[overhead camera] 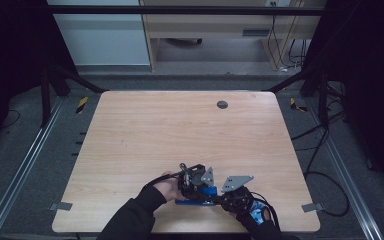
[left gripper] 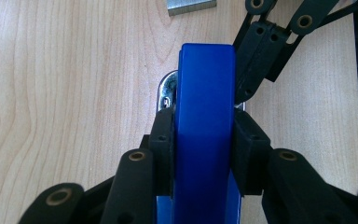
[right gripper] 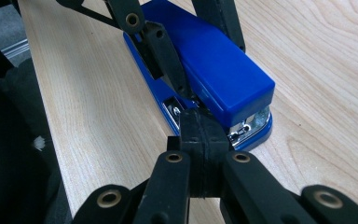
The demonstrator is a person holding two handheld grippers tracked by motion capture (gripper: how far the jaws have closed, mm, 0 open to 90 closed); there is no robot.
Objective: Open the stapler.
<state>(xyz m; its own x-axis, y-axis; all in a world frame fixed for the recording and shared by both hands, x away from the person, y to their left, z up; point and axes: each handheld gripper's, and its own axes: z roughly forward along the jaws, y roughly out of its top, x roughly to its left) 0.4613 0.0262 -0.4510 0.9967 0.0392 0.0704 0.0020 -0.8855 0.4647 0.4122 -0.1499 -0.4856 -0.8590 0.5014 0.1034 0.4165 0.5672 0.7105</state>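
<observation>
With blue stapler (left gripper: 205, 140) lying flat near front edge of wood surface (overhead camera: 180, 130): left hand-held gripper (left gripper: 204, 140) clamped across stapler body; right hand-held gripper (right gripper: 200, 140) pressed together empty, tips at stapler's metal nose.

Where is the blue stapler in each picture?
High view: the blue plastic stapler lies near the table's front edge, between the two hands.
Left gripper view: it stands in the middle, clamped between the black jaws.
Right gripper view: it lies upper centre, just beyond the shut jaws.
Shared landmark: the light wooden table.
</observation>
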